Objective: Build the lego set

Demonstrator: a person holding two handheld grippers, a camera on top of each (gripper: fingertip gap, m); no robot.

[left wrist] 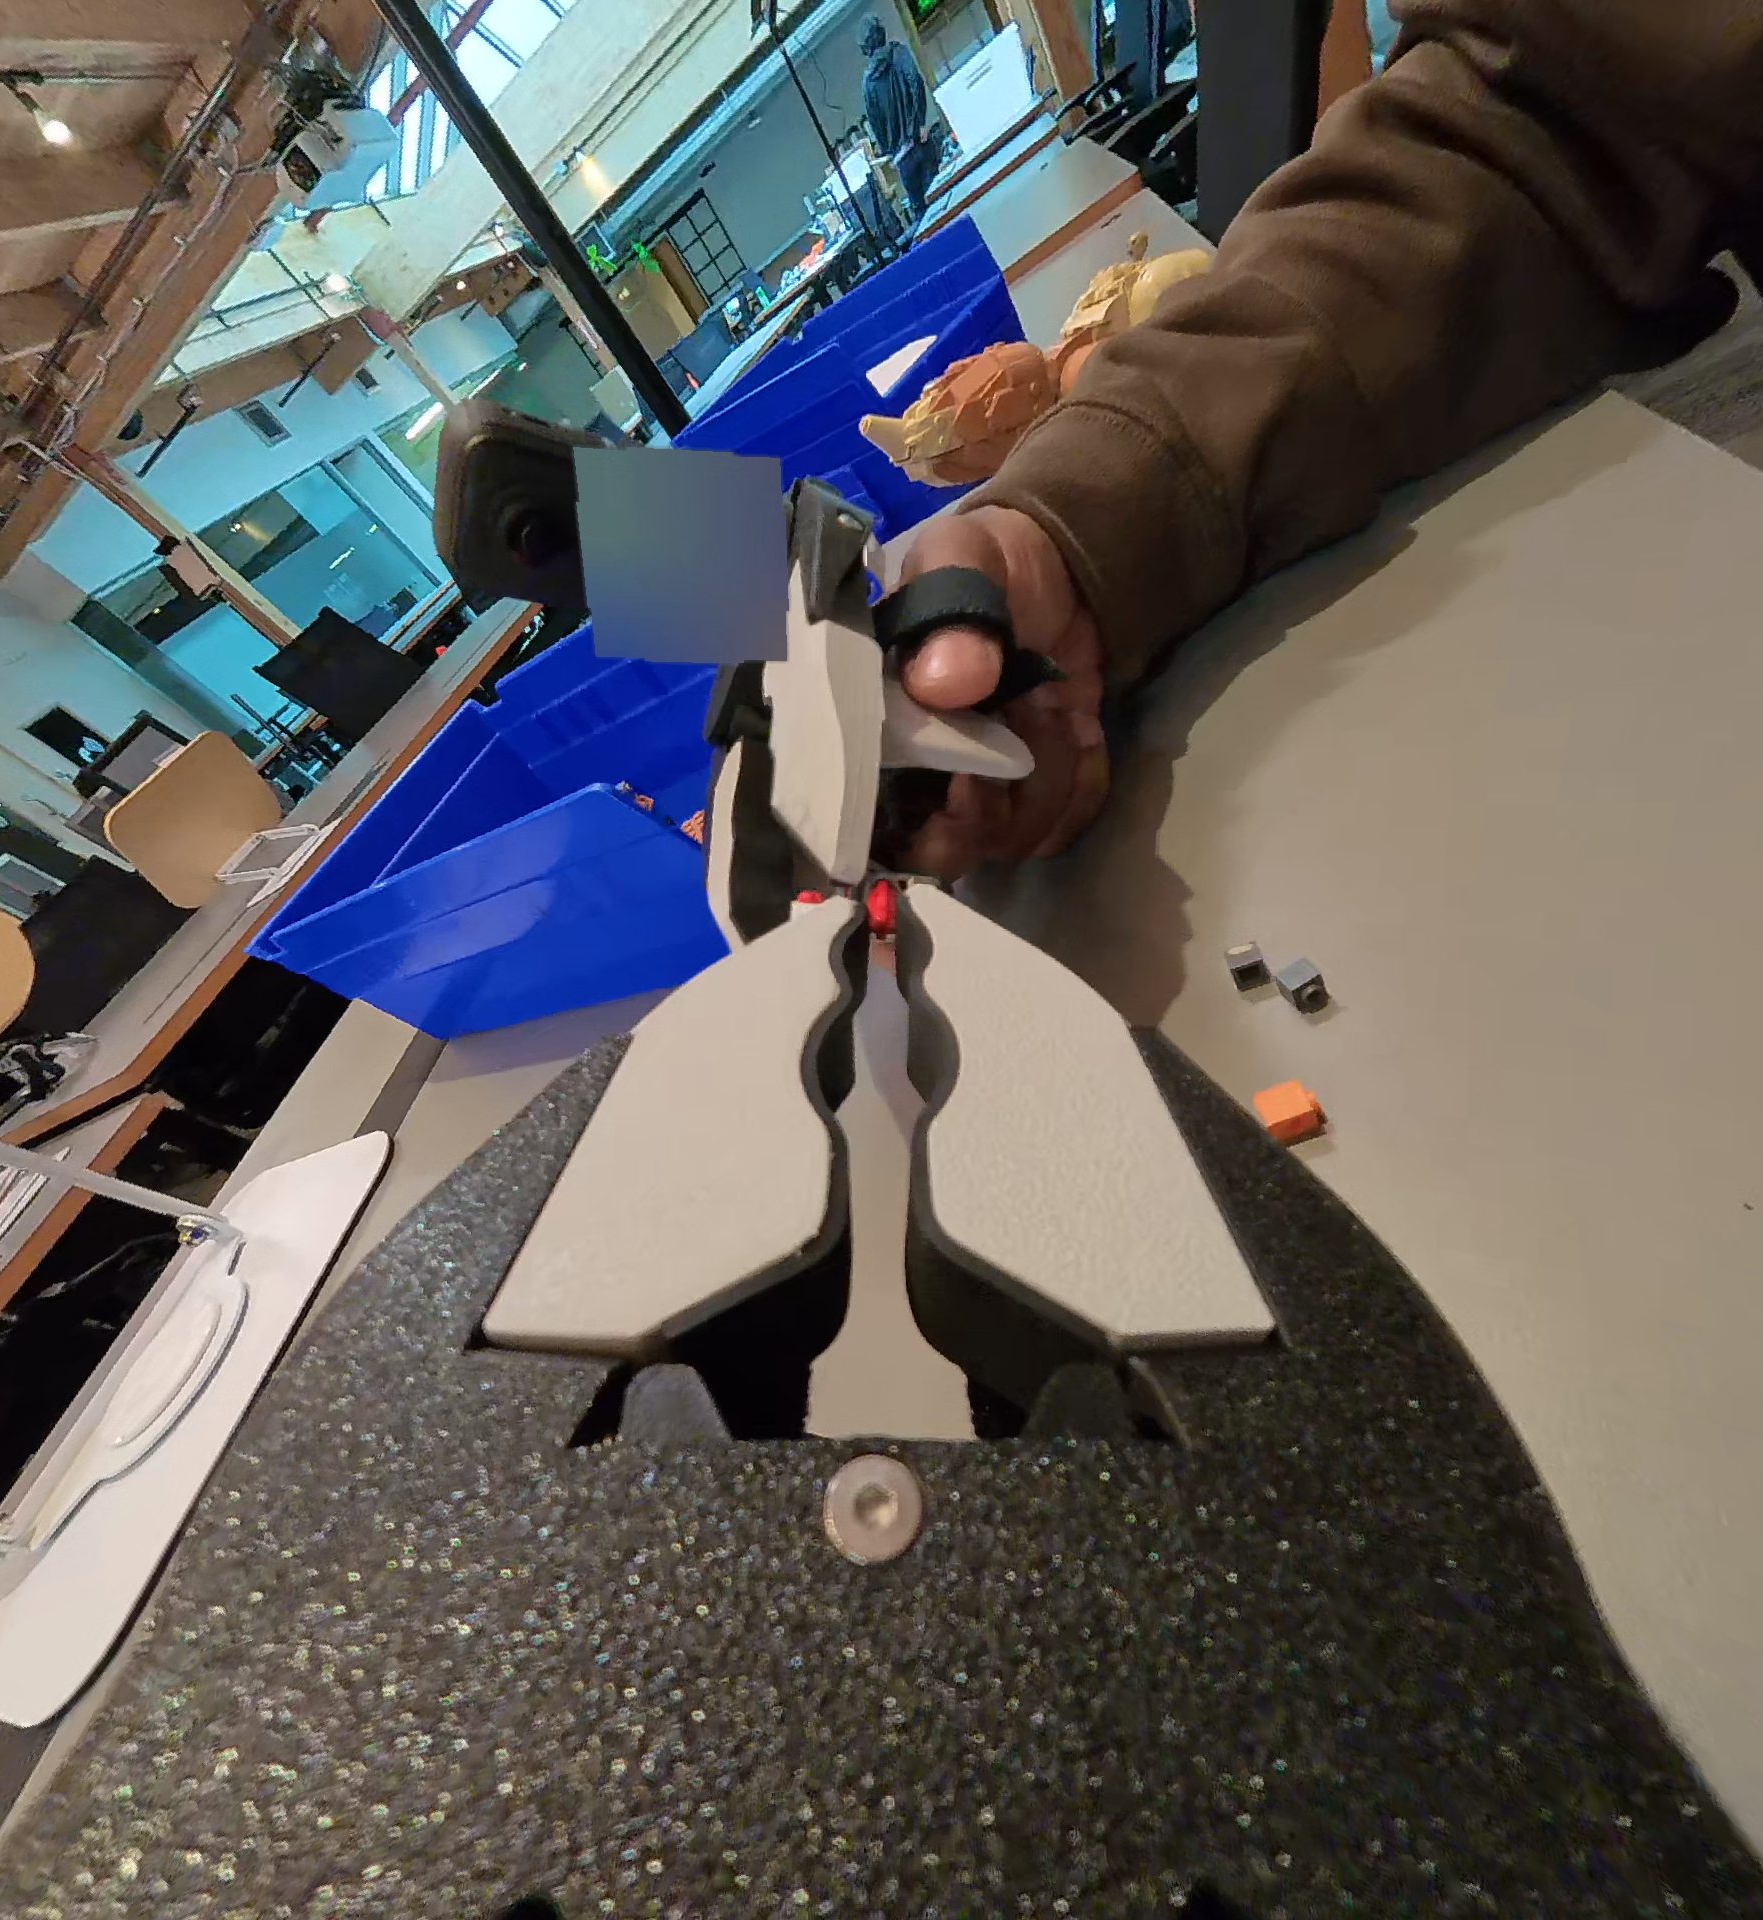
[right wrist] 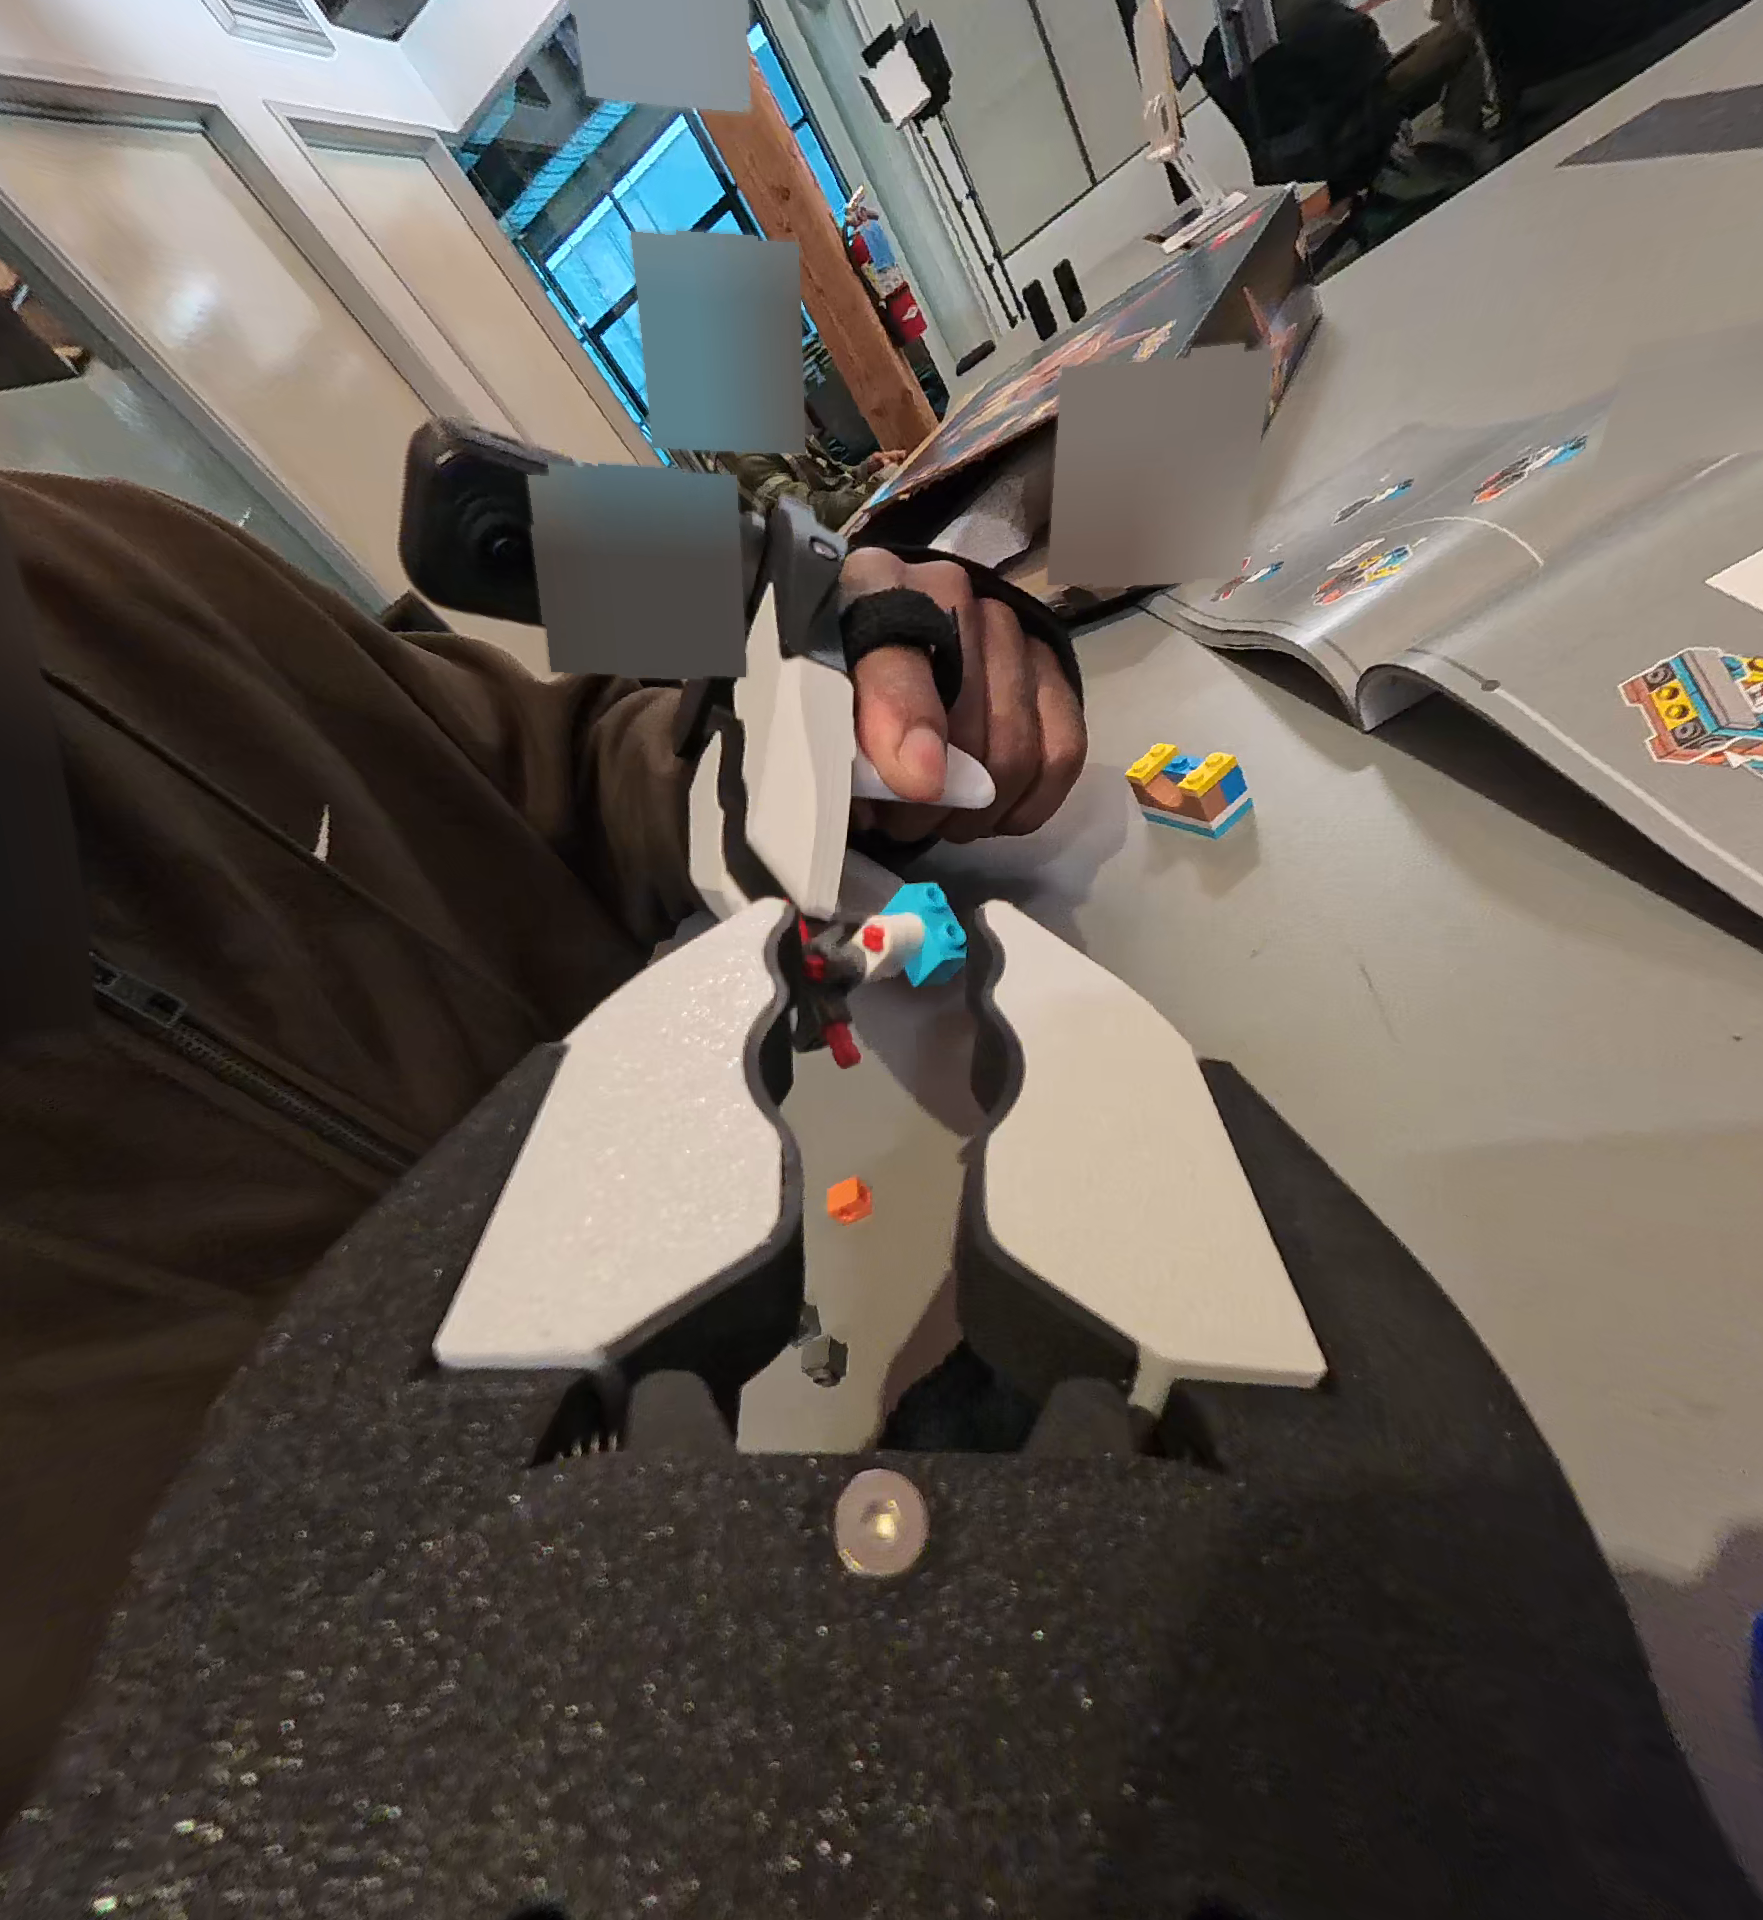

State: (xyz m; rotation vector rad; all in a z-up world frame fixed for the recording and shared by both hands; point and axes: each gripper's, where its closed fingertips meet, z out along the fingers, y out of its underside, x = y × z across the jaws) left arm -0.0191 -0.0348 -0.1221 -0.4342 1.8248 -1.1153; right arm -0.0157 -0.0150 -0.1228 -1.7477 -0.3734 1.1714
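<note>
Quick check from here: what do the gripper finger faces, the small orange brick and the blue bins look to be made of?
Finger faces: apparently matte light grey plastic, finely textured, with black edging; possibly printed.
Orange brick: moulded hard plastic by its crisp edges, smooth with a slight sheen.
Blue bins: glossy rigid plastic, judging by soft highlights along their thin, straight walls.

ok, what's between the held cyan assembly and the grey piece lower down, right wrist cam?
One orange brick on the table, apart from both cyan assembly and grey piece; right wrist view.
</note>
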